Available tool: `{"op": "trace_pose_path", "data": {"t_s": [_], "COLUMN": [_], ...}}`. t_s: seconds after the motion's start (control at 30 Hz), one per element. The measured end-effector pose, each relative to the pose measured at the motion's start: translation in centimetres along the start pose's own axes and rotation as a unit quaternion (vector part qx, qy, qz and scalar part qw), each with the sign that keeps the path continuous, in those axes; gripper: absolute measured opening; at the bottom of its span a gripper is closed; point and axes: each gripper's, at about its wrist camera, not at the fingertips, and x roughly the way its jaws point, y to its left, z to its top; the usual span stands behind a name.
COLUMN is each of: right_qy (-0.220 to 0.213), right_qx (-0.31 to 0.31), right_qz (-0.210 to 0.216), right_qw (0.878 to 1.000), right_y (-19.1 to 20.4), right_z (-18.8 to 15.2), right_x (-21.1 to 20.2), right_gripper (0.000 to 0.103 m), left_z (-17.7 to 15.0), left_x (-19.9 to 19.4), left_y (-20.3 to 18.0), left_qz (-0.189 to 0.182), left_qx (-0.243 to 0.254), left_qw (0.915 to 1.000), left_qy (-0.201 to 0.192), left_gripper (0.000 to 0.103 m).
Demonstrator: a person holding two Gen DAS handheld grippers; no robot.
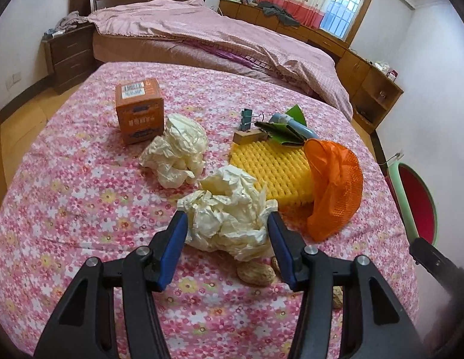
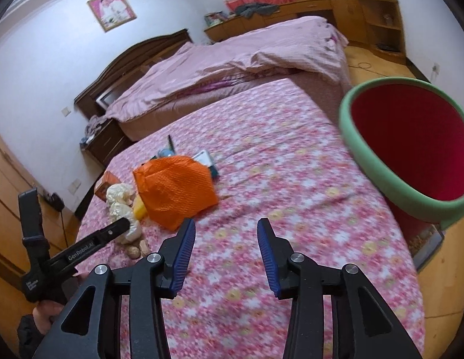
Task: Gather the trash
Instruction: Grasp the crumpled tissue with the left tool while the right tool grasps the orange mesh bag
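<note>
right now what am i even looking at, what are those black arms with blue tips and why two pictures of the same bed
There is no robot here. A person holds a hand-held gripping tool in each hand, each with a wide-angle camera looking along its two blue-padded fingers. So each picture comes from one tool.

In the left one, the left tool stands open around a crumpled paper wad without squeezing it. Further off lie a second paper wad, an orange box, yellow foam netting and orange mesh. Peanut shells lie just under the tool.

In the right one, the right tool is open and empty above the flowered bedcover, with a green-rimmed red bin beside the bed.
</note>
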Motion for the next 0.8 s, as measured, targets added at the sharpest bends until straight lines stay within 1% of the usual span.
{"op": "trace_pose_path", "data": {"t_s": [0.07, 0.13, 0.2, 0.27, 0.37, 0.4, 0.53, 0.63, 0.73, 0.8], "right_qy": [0.003, 0.007, 0.012, 0.017, 0.026, 0.029, 0.037, 0.035, 0.043, 0.046], "right_qx": [-0.006, -0.012, -0.017, -0.020, -0.024, -0.027, -0.037, -0.041, -0.043, -0.045], "right_qz": [0.005, 0.014, 0.011, 0.012, 0.012, 0.014, 0.014, 0.013, 0.013, 0.018], "right_qw": [1.000, 1.000, 1.000, 1.000, 0.999, 0.999, 0.999, 0.998, 0.998, 0.998], "right_y": [0.5, 1.0, 1.4, 1.7, 1.9, 2.1, 2.5, 2.7, 2.8, 2.9], "right_z": [0.1, 0.2, 0.3, 0.4, 0.5, 0.6, 0.8, 1.2, 1.4, 1.2], "right_x": [0.7, 1.3, 2.1, 2.7, 3.8, 4.2, 5.5, 6.7, 7.9, 8.4], "right_gripper": [0.051, 0.052, 0.060, 0.060, 0.061, 0.061, 0.061, 0.061, 0.061, 0.061], "left_z": [-0.2, -0.4, -0.5, -0.6, -0.6, -0.6, -0.2, 0.2, 0.3, 0.2], "left_x": [0.4, 0.6, 0.6, 0.4, -0.1, -0.5, -2.9, -4.2, -4.5, -4.3], "left_y": [0.0, -0.3, -0.5, -0.4, 0.0, 0.2, 1.3, 1.8, 2.5, 3.1], "left_qz": [-0.010, -0.009, -0.010, -0.012, -0.022, -0.025, -0.027, -0.019, -0.007, 0.002], "left_qx": [-0.005, -0.002, 0.003, 0.003, 0.000, -0.003, -0.023, -0.026, -0.034, -0.038], "left_qw": [0.9999, 0.9999, 0.9999, 0.9999, 0.9997, 0.9996, 0.9980, 0.9968, 0.9960, 0.9961], "left_qy": [0.009, 0.008, 0.002, -0.004, -0.009, -0.013, -0.053, -0.074, -0.082, -0.080], "left_gripper": [0.056, 0.056, 0.054, 0.047, 0.041, 0.040, 0.039, 0.039, 0.039, 0.039]}}
